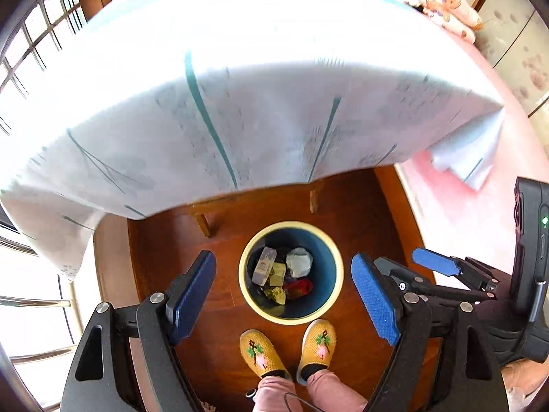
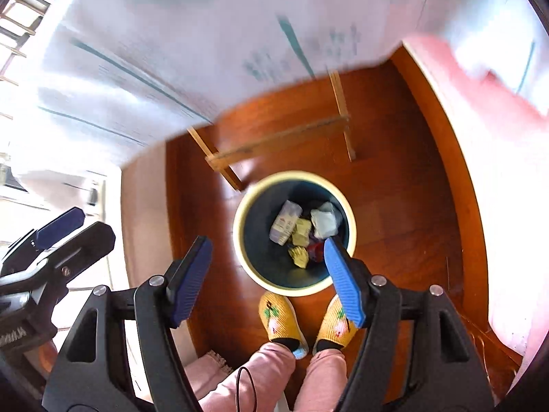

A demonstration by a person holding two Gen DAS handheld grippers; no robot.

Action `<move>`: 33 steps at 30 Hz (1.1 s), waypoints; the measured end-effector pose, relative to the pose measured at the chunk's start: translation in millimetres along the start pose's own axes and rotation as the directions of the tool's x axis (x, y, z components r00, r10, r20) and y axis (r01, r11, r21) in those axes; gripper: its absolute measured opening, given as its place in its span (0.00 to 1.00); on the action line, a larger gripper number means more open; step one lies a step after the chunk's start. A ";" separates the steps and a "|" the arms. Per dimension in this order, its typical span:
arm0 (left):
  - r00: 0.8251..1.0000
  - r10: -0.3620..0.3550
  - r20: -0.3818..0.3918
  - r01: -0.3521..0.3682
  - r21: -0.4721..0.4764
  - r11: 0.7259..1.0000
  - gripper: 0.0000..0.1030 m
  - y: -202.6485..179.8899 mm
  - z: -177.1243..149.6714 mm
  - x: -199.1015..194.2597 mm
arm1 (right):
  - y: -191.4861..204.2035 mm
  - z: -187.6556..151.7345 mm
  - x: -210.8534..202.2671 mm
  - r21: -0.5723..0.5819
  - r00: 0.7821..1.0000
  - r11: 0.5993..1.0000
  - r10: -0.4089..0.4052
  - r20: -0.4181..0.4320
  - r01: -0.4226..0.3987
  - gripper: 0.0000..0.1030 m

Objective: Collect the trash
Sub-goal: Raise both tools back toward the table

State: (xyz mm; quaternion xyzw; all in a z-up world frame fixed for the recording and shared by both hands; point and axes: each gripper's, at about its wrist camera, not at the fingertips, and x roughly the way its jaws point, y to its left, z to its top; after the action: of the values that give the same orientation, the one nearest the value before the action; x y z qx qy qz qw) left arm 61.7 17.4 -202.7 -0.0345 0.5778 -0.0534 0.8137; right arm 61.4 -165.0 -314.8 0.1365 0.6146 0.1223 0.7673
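Note:
A blue trash bin (image 1: 243, 274) with a cream rim stands on the wooden floor, directly below both grippers. Inside lie a pale packet (image 1: 264, 266), a crumpled grey-white paper (image 1: 299, 261), yellow-green wrappers (image 1: 276, 292) and a red scrap (image 1: 299, 287). My left gripper (image 1: 283, 261) hangs open above the bin with nothing between its blue pads. My right gripper (image 2: 267, 242) is open too and holds nothing. In its view, the bin (image 2: 291, 290), the packet (image 2: 284, 221) and the crumpled paper (image 2: 324, 221) show between its fingers. One of the right gripper's fingers (image 1: 435, 262) shows at the right of the left wrist view.
A table draped in a white cloth with teal lines (image 1: 240, 103) overhangs the far side of the bin, its wooden legs (image 2: 223, 164) close behind. A person's feet in yellow slippers (image 1: 260, 353) stand at the bin's near side. A pink bed cover (image 1: 463, 189) lies right, a window left.

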 end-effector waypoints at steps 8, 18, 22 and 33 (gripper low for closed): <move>0.987 0.008 0.162 -0.011 0.023 1.000 0.80 3.4 22.7 -110.1 | 36.8 11.2 -89.9 -0.038 0.998 0.998 0.042 0.045 -0.040 0.69; 0.950 -0.066 0.306 0.031 0.117 0.993 0.70 6.1 71.0 -225.6 | 99.1 36.6 -200.5 -0.117 0.983 0.993 0.039 0.181 -0.018 0.69; 0.928 -0.082 0.364 0.035 0.135 0.990 0.68 17.4 92.4 -256.8 | 125.2 52.6 -239.2 -0.126 0.963 0.992 0.013 0.270 0.021 0.69; 0.898 -0.098 0.429 0.027 0.168 0.985 0.68 43.4 152.9 -296.3 | 175.4 93.0 -286.9 -0.115 0.923 0.989 -0.039 0.383 0.089 0.68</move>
State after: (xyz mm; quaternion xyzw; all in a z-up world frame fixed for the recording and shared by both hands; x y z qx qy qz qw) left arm 111.3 97.1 120.1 0.0003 0.3740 -0.1158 0.9202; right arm 87.1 -108.8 28.6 0.0871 0.4495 0.1083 0.8824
